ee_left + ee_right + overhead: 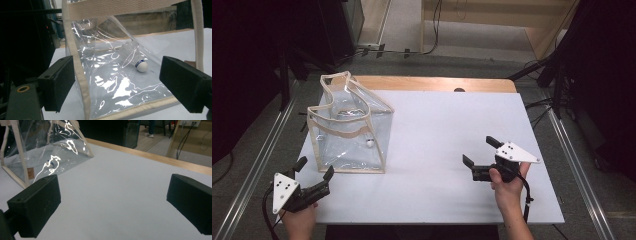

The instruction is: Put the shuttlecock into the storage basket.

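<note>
Left tool (pixel 314 174) hovering released just beside clear bag (pixel 349 127), shuttlecock (pixel 136 60) lying inside, right tool (pixel 482 150) released, resting over desk (pixel 437 150)

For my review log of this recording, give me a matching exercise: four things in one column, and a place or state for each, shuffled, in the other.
Things:
1. clear bag
2. shuttlecock
3. left gripper
4. right gripper

Places or states:
A. lying inside the bag
B. open, over the table's right part
C. standing on the table's left part
D. open, near the bag's front edge

Pairs: 1-C, 2-A, 3-D, 4-B
</note>
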`<control>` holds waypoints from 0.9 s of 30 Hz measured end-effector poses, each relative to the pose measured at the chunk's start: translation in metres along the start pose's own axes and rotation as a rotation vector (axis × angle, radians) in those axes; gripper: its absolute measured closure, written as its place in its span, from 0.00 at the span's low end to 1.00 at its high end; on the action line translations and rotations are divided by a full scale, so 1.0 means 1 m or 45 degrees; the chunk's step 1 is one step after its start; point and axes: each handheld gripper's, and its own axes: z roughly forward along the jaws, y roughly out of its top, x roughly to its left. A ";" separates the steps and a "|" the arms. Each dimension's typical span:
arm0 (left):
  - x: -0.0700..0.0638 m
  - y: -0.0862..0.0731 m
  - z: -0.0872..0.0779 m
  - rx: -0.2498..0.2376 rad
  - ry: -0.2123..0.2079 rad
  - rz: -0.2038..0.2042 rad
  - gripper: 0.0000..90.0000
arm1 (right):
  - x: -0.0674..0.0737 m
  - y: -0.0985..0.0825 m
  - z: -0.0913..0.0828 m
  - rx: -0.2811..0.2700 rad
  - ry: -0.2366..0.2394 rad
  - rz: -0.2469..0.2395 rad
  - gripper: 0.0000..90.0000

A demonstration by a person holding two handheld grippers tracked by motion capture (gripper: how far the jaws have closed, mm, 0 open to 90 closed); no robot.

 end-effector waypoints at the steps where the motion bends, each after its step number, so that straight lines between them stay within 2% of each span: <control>1: 0.000 0.000 0.000 0.000 0.000 0.000 0.15 | -0.002 -0.002 -0.002 0.000 -0.005 0.008 0.00; 27: 0.000 0.000 0.000 0.001 0.005 0.001 0.15 | -0.058 -0.054 -0.045 0.003 -0.151 0.106 0.00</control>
